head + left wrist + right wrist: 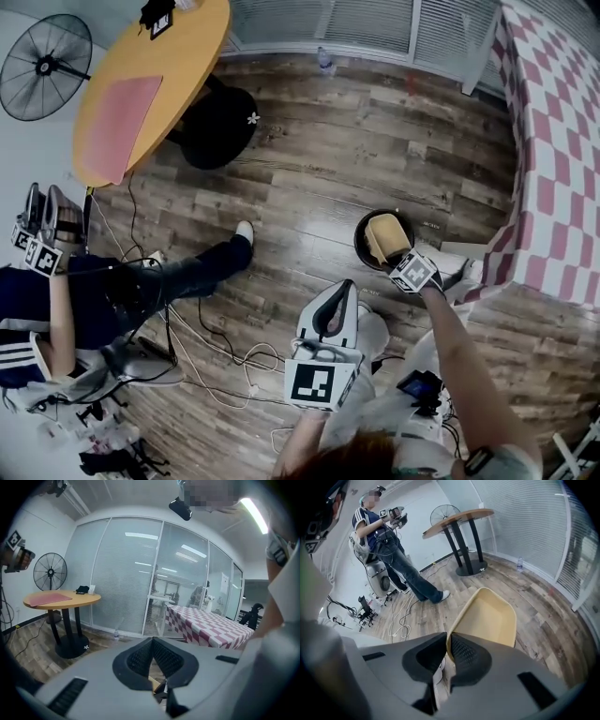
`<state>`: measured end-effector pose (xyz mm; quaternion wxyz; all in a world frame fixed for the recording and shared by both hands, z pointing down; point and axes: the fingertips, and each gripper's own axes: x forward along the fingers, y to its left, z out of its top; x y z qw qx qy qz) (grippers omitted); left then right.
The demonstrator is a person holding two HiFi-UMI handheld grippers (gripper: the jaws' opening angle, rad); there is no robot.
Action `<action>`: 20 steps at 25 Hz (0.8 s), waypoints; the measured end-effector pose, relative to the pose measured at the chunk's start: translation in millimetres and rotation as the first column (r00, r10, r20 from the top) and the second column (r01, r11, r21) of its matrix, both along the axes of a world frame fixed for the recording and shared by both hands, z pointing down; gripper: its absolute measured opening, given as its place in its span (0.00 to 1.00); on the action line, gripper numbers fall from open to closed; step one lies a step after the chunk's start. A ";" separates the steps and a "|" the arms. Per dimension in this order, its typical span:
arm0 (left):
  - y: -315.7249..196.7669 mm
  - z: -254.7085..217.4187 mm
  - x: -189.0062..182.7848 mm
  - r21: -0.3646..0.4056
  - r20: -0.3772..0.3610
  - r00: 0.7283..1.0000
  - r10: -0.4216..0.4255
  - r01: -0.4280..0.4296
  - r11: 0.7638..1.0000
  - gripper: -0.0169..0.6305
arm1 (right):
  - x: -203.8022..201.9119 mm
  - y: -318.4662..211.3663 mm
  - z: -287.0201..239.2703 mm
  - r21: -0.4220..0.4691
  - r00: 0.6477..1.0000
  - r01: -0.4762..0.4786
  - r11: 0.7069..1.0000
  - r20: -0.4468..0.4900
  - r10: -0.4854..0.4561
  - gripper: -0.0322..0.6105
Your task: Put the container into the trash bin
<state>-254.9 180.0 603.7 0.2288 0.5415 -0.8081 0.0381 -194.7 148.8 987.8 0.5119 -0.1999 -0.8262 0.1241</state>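
A pale yellow plastic container point(384, 236) hangs tilted over the mouth of a round black trash bin point(361, 246) on the wooden floor. My right gripper point(392, 262) is shut on the container's near rim. In the right gripper view the rim point(454, 626) is pinched between the black pads, and the open tray point(490, 616) stretches away from the jaws. My left gripper point(342, 289) sits lower and to the left of the bin, jaws together and empty. In its own view the left gripper point(152, 643) holds nothing.
A red-and-white checkered table point(553, 159) stands just right of the bin. A round orange table point(150, 84) and a floor fan point(42, 66) are at the far left. A seated person point(112, 291) with other grippers is on the left, with cables point(216, 356) across the floor.
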 end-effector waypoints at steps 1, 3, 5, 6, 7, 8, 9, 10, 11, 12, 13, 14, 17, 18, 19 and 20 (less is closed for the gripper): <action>0.7 1.3 0.1 -0.003 -0.010 1.000 0.005 -0.005 1.000 0.03 | -0.4 -0.5 3.7 0.007 1.000 -0.004 1.000 -0.008 0.004 0.08; 2.3 3.5 -0.6 -0.005 -0.020 1.000 0.013 -0.014 1.000 0.03 | -0.5 -2.9 10.0 0.028 1.000 -0.017 0.999 -0.025 0.018 0.08; 3.6 4.6 -4.1 0.001 -0.008 1.000 0.013 -0.013 1.000 0.03 | -1.4 -8.3 15.9 0.069 0.998 -0.035 0.997 -0.041 0.038 0.11; 3.7 3.8 -6.3 0.009 0.002 1.000 0.010 -0.010 1.000 0.03 | -2.5 -11.3 17.8 0.086 0.998 -0.043 0.995 -0.048 0.047 0.19; 3.7 2.2 -7.6 0.017 0.009 1.000 0.007 -0.007 1.000 0.03 | -3.1 -13.7 18.7 0.097 0.997 -0.049 0.994 -0.054 0.055 0.30; 3.9 0.3 -7.6 0.022 0.011 1.000 0.004 -0.005 1.000 0.04 | -2.6 -15.6 18.4 0.104 0.996 -0.056 0.993 -0.056 0.063 0.31; 4.1 -1.3 -7.1 0.024 0.011 1.000 0.002 -0.002 1.000 0.03 | -1.7 -17.6 16.7 0.110 0.996 -0.064 0.992 -0.056 0.071 0.32; 4.2 -2.8 -6.5 0.025 0.010 1.000 -0.001 0.001 1.000 0.03 | -1.2 -19.8 13.8 0.114 0.996 -0.072 0.991 -0.052 0.078 0.32; 4.1 -4.4 -5.9 0.026 0.008 1.000 -0.005 0.005 1.000 0.03 | -1.2 -21.8 10.2 0.117 0.995 -0.077 0.990 -0.047 0.083 0.32; 4.4 -5.9 -5.2 0.027 0.006 1.000 -0.008 0.008 1.000 0.03 | -0.7 -22.9 6.6 0.118 0.996 -0.078 0.990 -0.043 0.083 0.32; 5.0 -7.2 -4.2 0.028 0.005 1.000 -0.012 0.012 1.000 0.03 | 0.5 -23.3 3.3 0.119 0.996 -0.076 0.990 -0.041 0.081 0.32; 5.7 -8.4 -3.1 0.029 0.005 1.000 -0.015 0.015 0.999 0.03 | 1.8 -23.6 0.3 0.121 0.996 -0.072 0.990 -0.038 0.077 0.32; 5.1 -14.1 0.8 0.032 0.005 1.000 -0.022 0.022 0.999 0.03 | 4.1 -25.7 -9.5 0.132 0.998 -0.056 0.990 -0.021 0.060 0.31; 4.8 -16.8 2.5 0.033 0.009 1.000 -0.023 0.023 0.999 0.03 | 4.4 -25.8 -13.6 0.136 0.999 -0.049 0.989 -0.014 0.052 0.30; 4.8 -19.7 4.6 0.032 0.013 1.000 -0.023 0.022 0.999 0.03 | 4.9 -25.7 -18.2 0.140 0.999 -0.041 0.989 -0.007 0.043 0.28; 5.0 -22.7 7.1 0.031 0.016 1.000 -0.023 0.023 0.999 0.03 | 5.9 -25.3 -22.9 0.145 0.999 -0.033 0.989 -0.002 0.034 0.25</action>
